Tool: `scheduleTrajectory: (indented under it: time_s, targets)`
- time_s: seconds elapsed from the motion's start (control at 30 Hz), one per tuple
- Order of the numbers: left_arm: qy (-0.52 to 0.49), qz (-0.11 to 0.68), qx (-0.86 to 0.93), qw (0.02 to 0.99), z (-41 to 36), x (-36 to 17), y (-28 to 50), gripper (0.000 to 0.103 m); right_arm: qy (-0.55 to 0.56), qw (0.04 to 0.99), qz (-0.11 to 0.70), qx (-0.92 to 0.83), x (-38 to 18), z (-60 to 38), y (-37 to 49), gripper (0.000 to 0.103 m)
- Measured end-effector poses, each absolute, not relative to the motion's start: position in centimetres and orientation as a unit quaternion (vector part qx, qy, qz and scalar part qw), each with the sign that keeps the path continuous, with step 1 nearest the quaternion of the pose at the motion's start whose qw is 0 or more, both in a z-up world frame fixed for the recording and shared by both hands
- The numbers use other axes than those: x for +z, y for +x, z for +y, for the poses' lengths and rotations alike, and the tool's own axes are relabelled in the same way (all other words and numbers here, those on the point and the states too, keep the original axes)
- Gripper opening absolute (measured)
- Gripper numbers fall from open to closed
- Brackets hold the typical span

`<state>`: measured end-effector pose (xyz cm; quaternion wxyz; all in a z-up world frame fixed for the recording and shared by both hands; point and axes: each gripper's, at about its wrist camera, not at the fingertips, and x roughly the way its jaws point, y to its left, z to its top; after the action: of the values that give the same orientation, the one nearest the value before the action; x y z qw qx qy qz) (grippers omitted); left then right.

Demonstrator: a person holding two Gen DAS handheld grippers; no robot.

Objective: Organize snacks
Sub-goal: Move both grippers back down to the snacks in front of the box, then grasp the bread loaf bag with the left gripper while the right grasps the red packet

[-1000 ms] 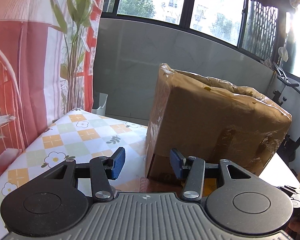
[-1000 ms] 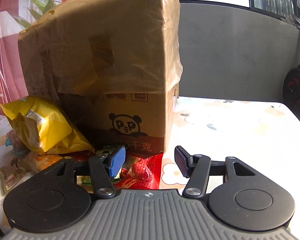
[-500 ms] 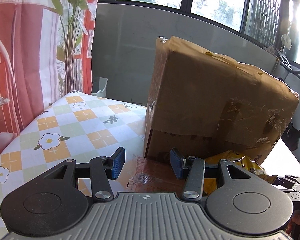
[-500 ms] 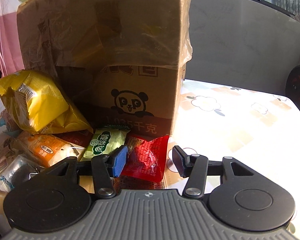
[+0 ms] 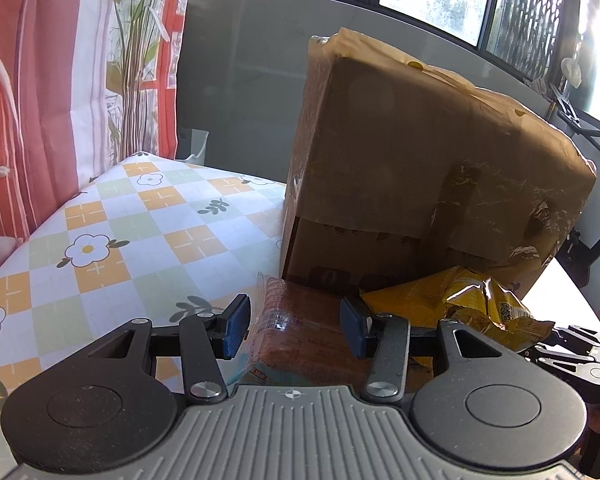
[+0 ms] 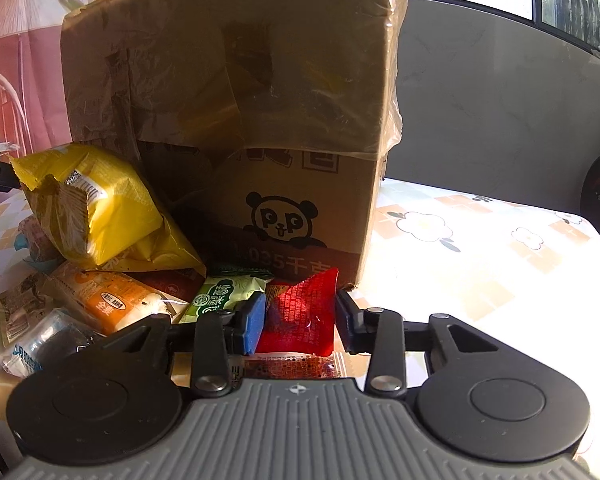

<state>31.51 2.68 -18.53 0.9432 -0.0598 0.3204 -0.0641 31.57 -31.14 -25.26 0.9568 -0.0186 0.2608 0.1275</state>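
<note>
Here the right gripper [image 6: 300, 322] has the red packet [image 6: 302, 312] between its blue pads, and its jaws have just been closing in on it. The left pad sits against the packet's edge; the right pad looks just shy of the foil, so I judge the grip not yet made and the jaws still apart on it. The packet lies on the table [image 6: 480, 256], right at the foot of the cardboard box [image 6: 260, 120], near the box's front corner. Beside it lie a green packet [image 6: 224, 294], an orange packet [image 6: 112, 300] and a big yellow bag [image 6: 96, 208] that leans on the box.

To do this well, close gently until both pads bite the sealed edge of the foil, not the puffed middle, which would likely slip or burst. Keep the pads clear of the green packet, which touches the red one on that side. Lift straight up a little before drawing back, since the box wall stands close ahead.

The left gripper [image 5: 294, 326] hangs with its jaws released around a brown clear-wrapped packet [image 5: 300, 328] that lies on the table by the box's other front corner. Neither pad seems to press on it. It could wait there, low and steady, until the right one has lifted clear. The yellow bag sits just beside that packet and may tumble if the pile is nudged.
</note>
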Motion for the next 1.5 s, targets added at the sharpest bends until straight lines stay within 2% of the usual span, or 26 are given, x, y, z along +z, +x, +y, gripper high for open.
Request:
scheduleTrajectory:
  time_s: [0.27,0.43,0.57,0.67,0.73,0.93,1.0,1.17,1.37,1.5]
  targets:
    - [-0.050,0.348,-0.068,0.934,2.1,-19.6,32.0,0.057,0.009,0.958,0.258,0.128,-25.0,-32.2,31.6,0.029]
    - [-0.028,0.354,-0.081,0.931,1.1,-20.1,32.8,0.066,0.013,0.957,0.260,0.129,-25.0,-32.4,31.7,0.029]
    - [-0.006,0.365,-0.081,0.927,0.2,-20.8,33.8,0.069,0.017,0.956,0.263,0.132,-25.0,-32.6,31.8,0.029]
    - [0.011,0.370,-0.080,0.925,-0.4,-21.3,34.5,0.076,0.019,0.955,0.264,0.133,-25.0,-32.7,31.8,0.029]
    - [0.014,0.372,-0.083,0.924,-0.6,-21.5,34.8,0.084,0.020,0.955,0.266,0.133,-25.0,-32.8,31.8,0.029]
    - [0.057,0.380,-0.085,0.919,-1.8,-22.4,35.4,0.089,0.027,0.953,0.271,0.135,-25.1,-33.0,32.0,0.029]
    - [0.049,0.383,-0.087,0.918,-1.4,-22.7,35.4,0.089,0.035,0.949,0.279,0.140,-25.2,-33.2,32.3,0.032]
    - [0.031,0.377,-0.076,0.923,-0.6,-22.6,34.7,0.079,0.054,0.939,0.304,0.151,-25.6,-33.8,33.4,0.043]
    - [0.006,0.373,-0.083,0.924,0.6,-21.9,33.4,0.077,0.014,0.940,0.307,0.147,-25.5,-32.6,33.5,0.046]
    - [-0.008,0.361,-0.084,0.929,1.2,-21.1,33.1,0.077,-0.038,0.942,0.306,0.129,-25.5,-30.9,33.1,0.045]
